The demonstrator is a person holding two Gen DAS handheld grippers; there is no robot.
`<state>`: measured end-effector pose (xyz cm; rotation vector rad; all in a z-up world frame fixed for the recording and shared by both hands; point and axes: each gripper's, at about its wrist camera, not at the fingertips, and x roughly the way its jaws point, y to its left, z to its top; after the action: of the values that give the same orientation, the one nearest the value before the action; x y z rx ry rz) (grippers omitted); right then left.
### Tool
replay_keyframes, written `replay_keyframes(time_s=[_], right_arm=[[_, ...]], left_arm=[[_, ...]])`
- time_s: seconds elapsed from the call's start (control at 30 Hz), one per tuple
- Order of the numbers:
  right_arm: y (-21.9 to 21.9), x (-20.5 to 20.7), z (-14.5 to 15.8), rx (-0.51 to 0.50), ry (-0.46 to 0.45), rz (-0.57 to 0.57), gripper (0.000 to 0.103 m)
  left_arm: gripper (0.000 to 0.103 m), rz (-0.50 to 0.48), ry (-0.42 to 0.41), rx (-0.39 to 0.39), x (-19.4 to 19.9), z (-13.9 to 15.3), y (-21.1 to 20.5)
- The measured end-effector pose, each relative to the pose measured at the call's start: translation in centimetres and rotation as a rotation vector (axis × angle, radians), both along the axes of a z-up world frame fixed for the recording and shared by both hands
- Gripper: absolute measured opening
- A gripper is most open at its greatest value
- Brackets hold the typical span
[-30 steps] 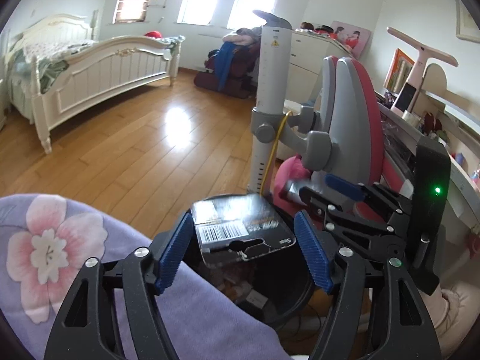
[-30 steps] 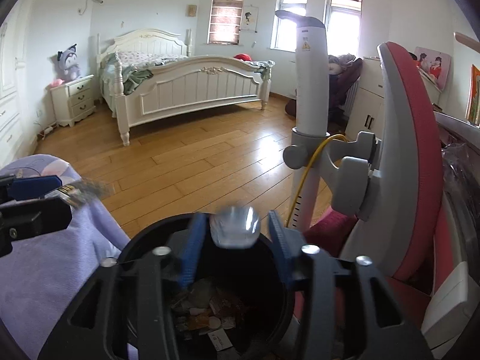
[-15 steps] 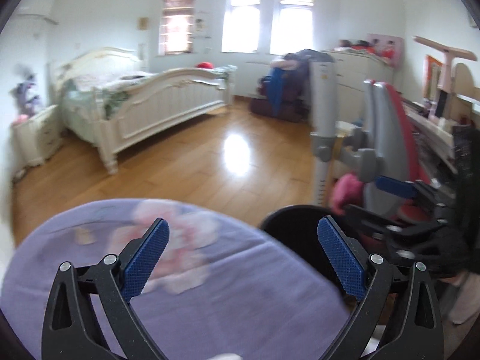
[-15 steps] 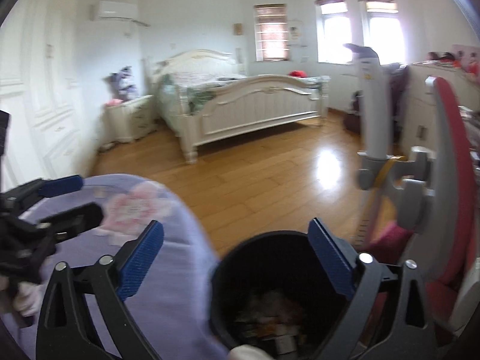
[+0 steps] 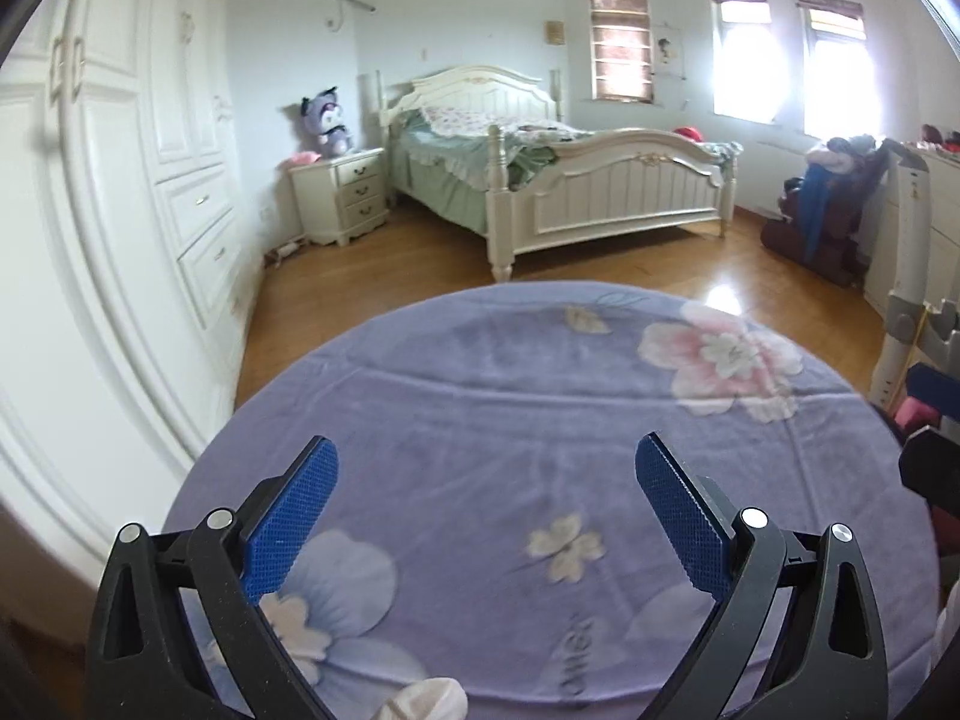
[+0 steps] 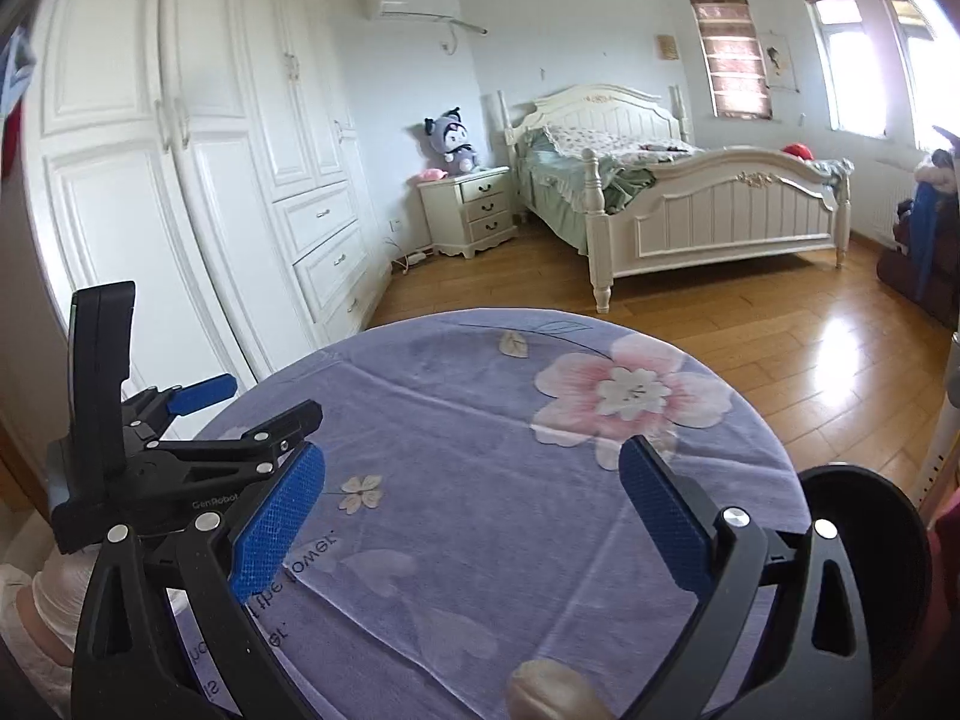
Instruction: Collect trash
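Upright black bin (image 6: 864, 516), mouth up

Around one round table (image 6: 480, 540) draped in purple floral cloth: two grippers, left gripper (image 5: 486, 498) and right gripper (image 6: 474, 498); one black trash bin (image 6: 864, 528) at its right edge; beyond it one bed (image 6: 690, 204), one nightstand (image 6: 474, 210), one plush toy (image 6: 450, 141).

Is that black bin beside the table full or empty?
Cannot tell. Only part of the black bin's rim and dark inner wall shows at the purple tablecloth's edge; its bottom is out of view.
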<state>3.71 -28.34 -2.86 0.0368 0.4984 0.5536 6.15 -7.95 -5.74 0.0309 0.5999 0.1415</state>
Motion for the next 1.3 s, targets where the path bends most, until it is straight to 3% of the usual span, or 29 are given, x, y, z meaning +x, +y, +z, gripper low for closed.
replay_keyframes(time_s=[0.27, 0.43, 1.3], right_arm=[[1.4, 0.1, -1.8, -0.068, -0.043, -0.071, 0.097], [0.6, 0.8, -2.0, -0.053, -0.015, -0.118, 0.097], [0.7, 1.2, -2.5, -0.056, 0.005, -0.106, 0.097]], left_arm=[[0.098, 0.061, 0.005, -0.033, -1.0, -1.4, 2.2], [0.098, 0.049, -0.007, -0.058, -1.0, -1.4, 2.1], [0.098, 0.054, 0.009, -0.034, -0.4, -1.7, 1.4]])
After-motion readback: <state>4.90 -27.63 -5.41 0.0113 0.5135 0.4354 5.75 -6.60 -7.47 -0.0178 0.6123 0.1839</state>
